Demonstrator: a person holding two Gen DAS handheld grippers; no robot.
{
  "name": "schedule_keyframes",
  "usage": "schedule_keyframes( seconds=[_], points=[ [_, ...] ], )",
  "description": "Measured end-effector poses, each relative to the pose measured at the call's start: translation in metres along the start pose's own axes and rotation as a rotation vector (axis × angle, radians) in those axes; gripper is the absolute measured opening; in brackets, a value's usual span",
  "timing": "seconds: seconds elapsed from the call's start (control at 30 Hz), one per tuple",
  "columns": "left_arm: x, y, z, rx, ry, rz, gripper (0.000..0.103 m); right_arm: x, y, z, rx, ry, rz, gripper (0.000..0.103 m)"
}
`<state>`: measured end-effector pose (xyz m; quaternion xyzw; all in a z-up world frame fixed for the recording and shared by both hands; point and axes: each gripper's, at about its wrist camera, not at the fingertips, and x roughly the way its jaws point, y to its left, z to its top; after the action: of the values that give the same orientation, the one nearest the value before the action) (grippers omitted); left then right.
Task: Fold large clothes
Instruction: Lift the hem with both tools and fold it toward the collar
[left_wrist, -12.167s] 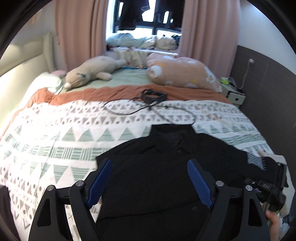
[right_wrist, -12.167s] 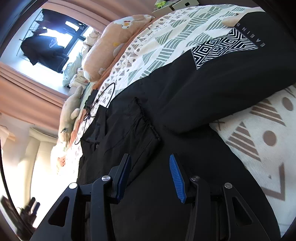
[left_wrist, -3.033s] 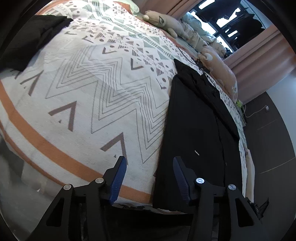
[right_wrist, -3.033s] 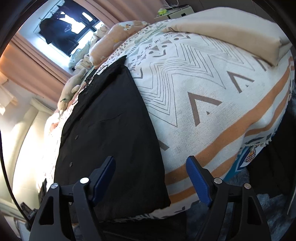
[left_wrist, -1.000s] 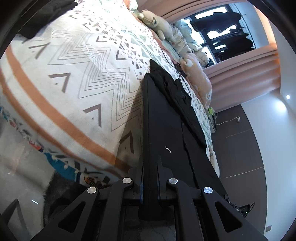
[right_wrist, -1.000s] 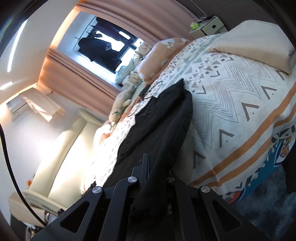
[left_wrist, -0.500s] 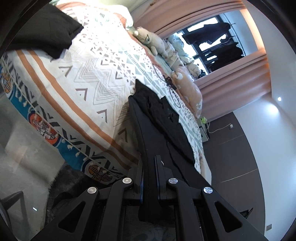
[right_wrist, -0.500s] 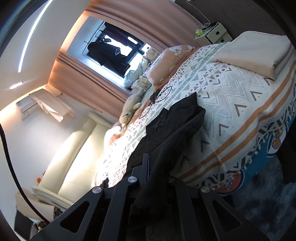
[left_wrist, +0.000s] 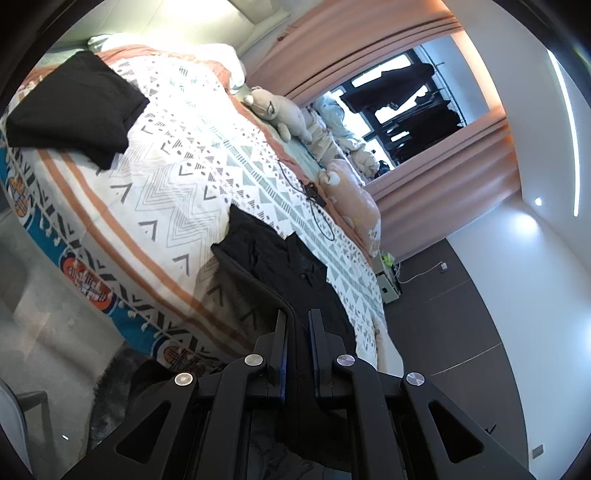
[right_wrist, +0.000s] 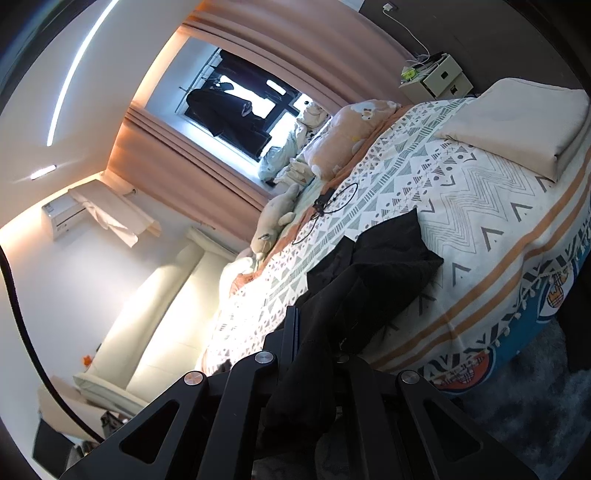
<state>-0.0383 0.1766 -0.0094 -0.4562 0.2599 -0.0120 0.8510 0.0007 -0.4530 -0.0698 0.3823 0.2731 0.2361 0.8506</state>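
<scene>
A black button shirt (left_wrist: 280, 262) lies partly on the patterned bedspread (left_wrist: 177, 184), its near hem lifted off the bed's foot. My left gripper (left_wrist: 297, 325) is shut on one corner of that hem, the cloth running tight from the blue pads up to the bed. In the right wrist view the same black shirt (right_wrist: 376, 266) bunches up and drapes over my right gripper (right_wrist: 314, 332), which is shut on the other hem corner; the cloth hides its right finger.
A folded black garment (left_wrist: 74, 107) lies at the bed's far left corner and a folded cream blanket (right_wrist: 517, 118) at the other. Plush toys (left_wrist: 277, 110), a pillow (right_wrist: 351, 136) and a black cable (right_wrist: 328, 206) sit near the headboard. A dark rug (right_wrist: 524, 398) covers the floor.
Both grippers have risen and pulled back from the bed with the shirt's hem, so the shirt has lifted and bunched toward the foot of the bed. Both stay shut.
</scene>
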Motion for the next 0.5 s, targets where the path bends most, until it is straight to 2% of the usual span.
schedule_keyframes(
  seconds=[0.33,0.5],
  points=[
    [0.035,-0.026,0.049,0.004,-0.058,-0.046,0.009,0.055,0.021,0.055,-0.03,-0.066,0.023,0.004],
    [0.071,-0.04,0.084,0.011,-0.072,-0.048,0.009,0.096,0.023,0.082,-0.02,-0.077,0.0,0.004]
  ],
)
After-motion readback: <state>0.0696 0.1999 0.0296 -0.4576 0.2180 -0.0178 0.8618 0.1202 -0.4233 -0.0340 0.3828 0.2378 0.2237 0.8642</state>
